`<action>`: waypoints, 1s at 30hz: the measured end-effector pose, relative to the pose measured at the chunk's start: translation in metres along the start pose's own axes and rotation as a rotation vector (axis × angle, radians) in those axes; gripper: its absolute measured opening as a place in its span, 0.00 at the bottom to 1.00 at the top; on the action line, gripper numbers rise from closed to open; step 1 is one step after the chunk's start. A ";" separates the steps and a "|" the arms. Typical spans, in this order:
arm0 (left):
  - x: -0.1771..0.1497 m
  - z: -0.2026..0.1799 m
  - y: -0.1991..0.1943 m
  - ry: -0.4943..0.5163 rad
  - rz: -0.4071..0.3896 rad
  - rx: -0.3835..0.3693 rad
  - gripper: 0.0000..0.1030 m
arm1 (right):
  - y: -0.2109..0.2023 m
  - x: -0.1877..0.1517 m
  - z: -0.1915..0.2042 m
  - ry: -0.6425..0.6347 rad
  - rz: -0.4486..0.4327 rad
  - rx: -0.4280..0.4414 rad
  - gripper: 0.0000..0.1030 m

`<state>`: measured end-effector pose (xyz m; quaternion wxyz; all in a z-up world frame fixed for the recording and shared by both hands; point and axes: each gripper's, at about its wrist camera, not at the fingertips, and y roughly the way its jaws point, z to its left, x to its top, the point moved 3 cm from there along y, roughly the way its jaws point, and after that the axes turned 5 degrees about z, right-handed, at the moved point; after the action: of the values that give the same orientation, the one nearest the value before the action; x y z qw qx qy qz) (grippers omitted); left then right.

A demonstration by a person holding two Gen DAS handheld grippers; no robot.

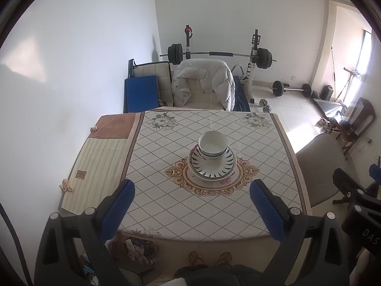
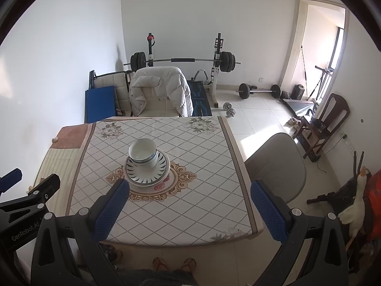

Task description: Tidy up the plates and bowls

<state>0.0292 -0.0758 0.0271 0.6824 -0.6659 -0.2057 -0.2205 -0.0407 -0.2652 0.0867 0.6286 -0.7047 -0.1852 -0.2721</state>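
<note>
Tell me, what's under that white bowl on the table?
The white bowl sits in another bowl, on a black-patterned plate that rests on a floral plate. Whether anything else lies between them is hidden.

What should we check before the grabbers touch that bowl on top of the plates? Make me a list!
1. Left gripper open and holding nothing: ok.
2. Right gripper open and holding nothing: ok.
3. Bowls sit nested and upright on the black-patterned plate: ok.
4. Stack is centred on the tablecloth medallion, well away from the table edges: ok.
5. Bare cloth around the stack to set dishes down: ok.
6. How many bowls and plates are in the stack: cannot tell; a floral plate peeks out at the bottom, and two bowls seem nested.
</note>
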 end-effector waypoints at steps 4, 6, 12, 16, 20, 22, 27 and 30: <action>0.001 0.001 0.000 0.000 0.000 -0.002 0.96 | 0.001 0.002 0.000 -0.002 0.003 -0.002 1.00; 0.001 0.001 0.000 -0.003 0.000 0.000 0.96 | 0.001 0.002 0.001 -0.002 0.002 -0.004 1.00; -0.001 0.005 0.003 -0.010 0.009 0.001 0.96 | 0.001 0.001 0.002 -0.002 0.007 -0.002 1.00; -0.002 0.006 0.005 -0.010 0.017 -0.002 0.96 | 0.002 -0.002 0.003 -0.002 0.015 -0.002 1.00; -0.003 0.007 0.004 -0.010 0.015 0.000 0.96 | 0.001 -0.004 0.002 0.000 0.017 -0.004 1.00; -0.003 0.008 0.004 -0.011 0.012 0.006 0.96 | 0.001 -0.004 0.002 0.001 0.018 -0.004 1.00; -0.001 0.014 0.001 -0.028 -0.005 0.009 0.96 | 0.001 -0.003 0.002 0.003 0.015 -0.003 1.00; -0.002 0.014 0.001 -0.026 -0.006 0.009 0.96 | 0.001 -0.004 0.002 0.003 0.014 -0.004 1.00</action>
<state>0.0284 -0.0622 0.0259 0.6819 -0.6651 -0.2174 -0.2132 -0.0428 -0.2634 0.0838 0.6292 -0.7069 -0.1788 -0.2689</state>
